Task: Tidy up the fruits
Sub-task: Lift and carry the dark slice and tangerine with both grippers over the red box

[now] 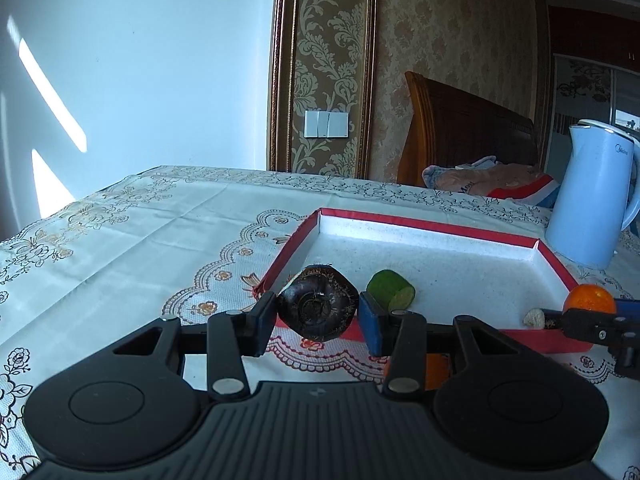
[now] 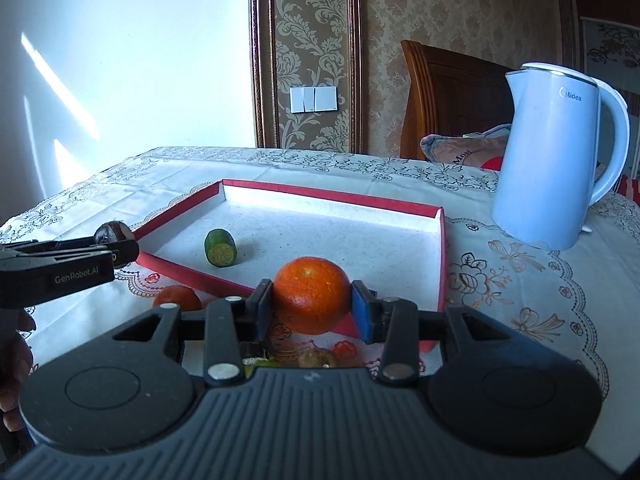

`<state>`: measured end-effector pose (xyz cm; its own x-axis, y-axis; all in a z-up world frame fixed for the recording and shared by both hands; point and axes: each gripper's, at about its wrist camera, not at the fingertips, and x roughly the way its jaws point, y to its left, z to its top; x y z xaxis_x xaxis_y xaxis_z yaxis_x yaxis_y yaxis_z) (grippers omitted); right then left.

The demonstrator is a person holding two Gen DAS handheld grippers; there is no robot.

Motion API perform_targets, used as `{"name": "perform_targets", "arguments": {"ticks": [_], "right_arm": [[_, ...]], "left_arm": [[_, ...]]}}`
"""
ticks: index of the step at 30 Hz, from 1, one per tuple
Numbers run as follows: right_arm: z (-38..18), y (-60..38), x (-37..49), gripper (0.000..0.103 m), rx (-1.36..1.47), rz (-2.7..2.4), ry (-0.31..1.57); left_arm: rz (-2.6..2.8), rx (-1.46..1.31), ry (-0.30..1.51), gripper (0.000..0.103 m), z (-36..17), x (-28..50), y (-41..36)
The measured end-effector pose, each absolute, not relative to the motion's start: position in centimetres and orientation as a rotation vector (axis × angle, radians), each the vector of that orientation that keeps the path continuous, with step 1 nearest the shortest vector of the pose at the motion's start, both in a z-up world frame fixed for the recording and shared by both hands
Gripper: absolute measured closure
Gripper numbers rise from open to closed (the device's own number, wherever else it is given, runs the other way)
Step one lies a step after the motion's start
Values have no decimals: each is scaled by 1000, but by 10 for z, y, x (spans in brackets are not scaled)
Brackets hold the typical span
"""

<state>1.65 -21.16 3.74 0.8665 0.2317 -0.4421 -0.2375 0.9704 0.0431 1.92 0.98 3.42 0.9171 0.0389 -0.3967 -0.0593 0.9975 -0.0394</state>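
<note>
Left gripper [image 1: 318, 314]: clamps dark, hairy-rimmed fruit [image 1: 317, 307]. Right gripper [image 2: 312, 306]: clamps glossy round orange [image 2: 311, 295]. Tray [image 2: 441, 256]: cut green piece [image 2: 220, 248].

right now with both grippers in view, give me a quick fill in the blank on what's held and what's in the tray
1. The left gripper is shut on a dark ____ fruit.
2. The right gripper holds an ____.
3. The only fruit lying in the red-rimmed tray is a cut ____ piece.
4. A second orange lies on the tablecloth, ____ the tray.

Missing words: purple; orange; green; outside
</note>
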Motion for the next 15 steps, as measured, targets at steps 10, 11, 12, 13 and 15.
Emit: {"name": "perform_targets", "arguments": {"ticks": [10, 11, 12, 13, 15], "right_arm": [[43, -205, 43, 64, -17, 234, 464], [42, -204, 47, 64, -22, 233, 467], [42, -203, 50, 64, -26, 231, 471], [40, -203, 54, 64, -29, 229, 477], [37, -202, 61, 64, -27, 237, 494]], "left_arm": [[1, -25, 448, 59, 41, 69, -27], [-5, -14, 449, 59, 40, 73, -31], [-15, -4, 450, 59, 39, 76, -34], [-19, -2, 452, 59, 37, 78, -36], [-19, 10, 458, 59, 35, 84, -40]]}}
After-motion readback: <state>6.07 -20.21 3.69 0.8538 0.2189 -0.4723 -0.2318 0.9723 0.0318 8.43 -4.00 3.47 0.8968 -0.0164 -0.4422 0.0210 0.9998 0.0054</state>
